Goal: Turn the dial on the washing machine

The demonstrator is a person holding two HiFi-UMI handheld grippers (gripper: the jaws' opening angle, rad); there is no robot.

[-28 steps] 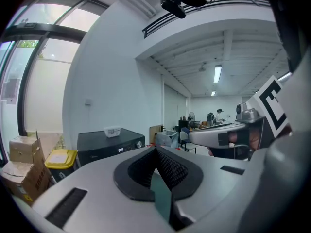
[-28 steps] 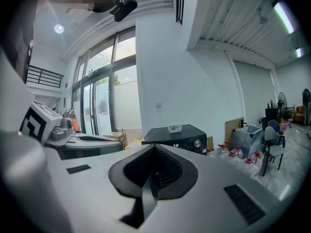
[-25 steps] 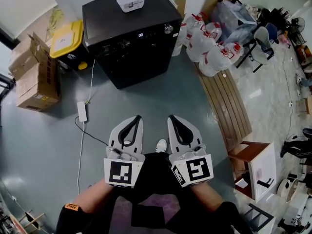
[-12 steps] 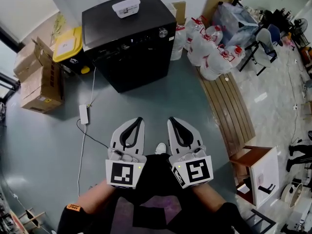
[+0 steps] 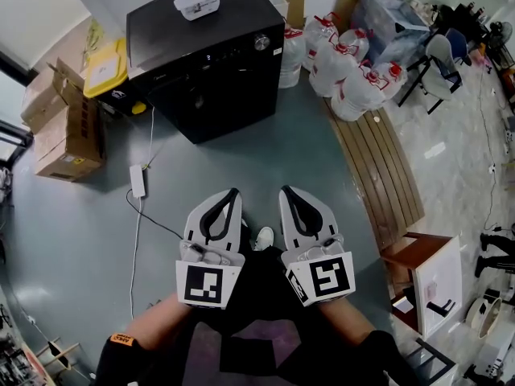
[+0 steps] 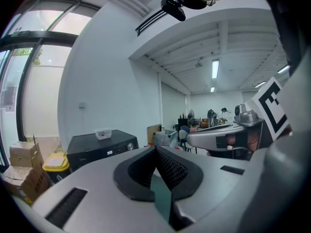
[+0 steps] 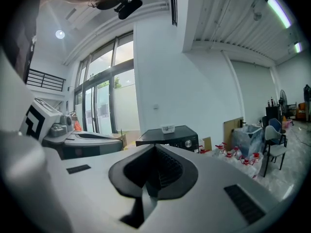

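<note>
Holding my left tool [image 5: 230,192] and right tool [image 5: 284,190] closed, empty, well apart from the round silver dial [image 5: 261,43] on the black boxy washing machine [image 5: 201,63]; arriving closed, I'm risking bumping it.

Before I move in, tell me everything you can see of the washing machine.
The washing machine is a black, boxy unit standing upright on the grey floor. A small white container rests on its top. Along the upper front runs a control strip with a lit display and, at its right end, a round silvery dial. A yellow-lidded bin stands beside it; nothing touches the dial.
</note>
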